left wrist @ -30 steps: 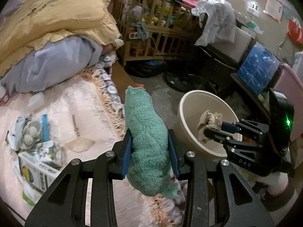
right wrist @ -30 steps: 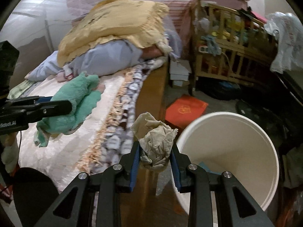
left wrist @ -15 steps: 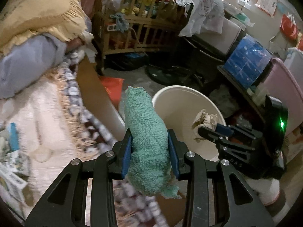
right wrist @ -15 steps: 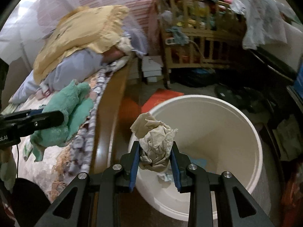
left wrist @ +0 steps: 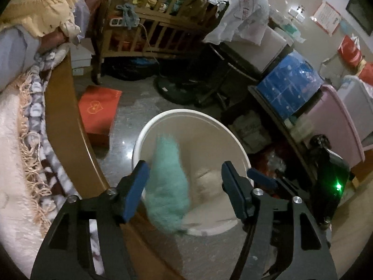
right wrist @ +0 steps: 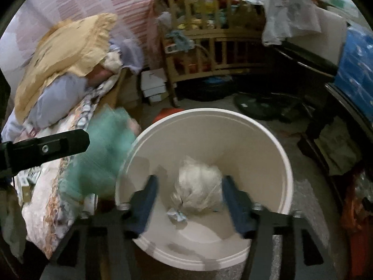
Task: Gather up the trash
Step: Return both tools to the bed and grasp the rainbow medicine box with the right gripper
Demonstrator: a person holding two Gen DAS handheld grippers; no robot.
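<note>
Left tongs [left wrist: 184, 186] jaws just opened, apart; green towel [left wrist: 166, 186] loose between them, blurred, at near rim of white bucket [left wrist: 186, 114]. Right tongs [right wrist: 190, 200] jaws just opened too; crumpled paper wad [right wrist: 198, 186] free above bucket floor. Risk: your towel straddles rim beside bed [left wrist: 14, 163], may drape over edge or slide to floor. Wad looks centred.

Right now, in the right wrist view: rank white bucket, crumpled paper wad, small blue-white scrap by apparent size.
1. white bucket, largest by far.
2. crumpled paper wad, blurred, inside the bucket opening.
3. small blue-white scrap, smallest, on the bucket floor; farther from the camera, so true size is unsure.
</note>
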